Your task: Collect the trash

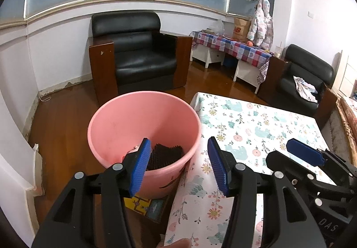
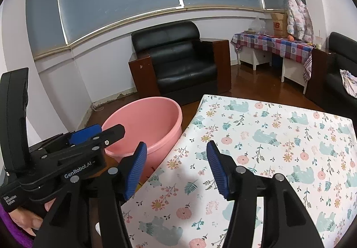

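While the left gripper [image 1: 178,158] hung over the near rim of the pink bucket [image 1: 116,127], its blue-padded fingers [image 1: 140,165] stood wide apart with nothing between them. Down in the bucket lay the trash: a dark, ridged piece [image 1: 166,155] against the near wall, with a scrap of something pale and pink beside it that could not be made out. The bucket stood on the wooden floor [image 1: 67,114], just beside the table covered with a floral cloth [image 1: 256,123]. Over that cloth the right gripper [image 2: 176,167] was also held with its fingers spread and empty. A black armchair [image 1: 138,52] stood against the far wall beyond the bucket, and a checked-cloth side table [image 1: 234,46] stood further right.
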Motion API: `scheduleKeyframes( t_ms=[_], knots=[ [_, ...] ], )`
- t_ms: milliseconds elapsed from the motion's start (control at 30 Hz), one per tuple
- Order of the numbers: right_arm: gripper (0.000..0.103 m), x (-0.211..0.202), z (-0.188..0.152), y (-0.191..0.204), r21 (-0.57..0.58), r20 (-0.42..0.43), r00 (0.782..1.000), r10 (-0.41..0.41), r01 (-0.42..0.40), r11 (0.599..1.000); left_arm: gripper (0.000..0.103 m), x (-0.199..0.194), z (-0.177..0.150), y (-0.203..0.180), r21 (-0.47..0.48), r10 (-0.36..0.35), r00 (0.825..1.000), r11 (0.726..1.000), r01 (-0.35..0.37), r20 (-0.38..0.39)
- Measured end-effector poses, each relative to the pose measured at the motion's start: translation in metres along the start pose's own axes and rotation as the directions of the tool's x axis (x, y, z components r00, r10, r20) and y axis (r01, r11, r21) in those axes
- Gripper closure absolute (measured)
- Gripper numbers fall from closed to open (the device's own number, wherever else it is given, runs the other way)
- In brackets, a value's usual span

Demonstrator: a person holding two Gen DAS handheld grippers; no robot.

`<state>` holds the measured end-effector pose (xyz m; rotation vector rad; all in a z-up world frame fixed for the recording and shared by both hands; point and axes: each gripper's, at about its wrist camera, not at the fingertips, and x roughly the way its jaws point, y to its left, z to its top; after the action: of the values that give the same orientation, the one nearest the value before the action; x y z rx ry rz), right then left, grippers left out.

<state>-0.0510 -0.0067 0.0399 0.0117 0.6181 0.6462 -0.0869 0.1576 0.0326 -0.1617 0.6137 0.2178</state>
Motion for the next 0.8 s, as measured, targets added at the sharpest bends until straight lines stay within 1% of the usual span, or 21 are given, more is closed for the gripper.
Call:
scheduleKeyframes(
  t_ms=[233,500,800],
  knots=[
    [0.047,-0.011,-0.002,-0.007,0.013,0.012,1.0,-0.013,0.013,1.0,0.05,-0.003,-0.002,-0.008,0.016,-0.007,1.0,1.0,0.007,0.002],
    [0.047,-0.018,-0.006,-0.01,0.016,0.021,0.999,-0.033,0.033,0.999,0.05,-0.004,-0.005,-0.016,0.027,0.01,1.0,1.0,-0.01,0.004],
    [0.047,-0.022,-0.01,-0.02,0.045,0.017,0.998,-0.054,0.053,0.998,0.05,-0.002,-0.008,-0.023,0.026,0.019,1.0,0.999,-0.019,-0.006]
  ],
)
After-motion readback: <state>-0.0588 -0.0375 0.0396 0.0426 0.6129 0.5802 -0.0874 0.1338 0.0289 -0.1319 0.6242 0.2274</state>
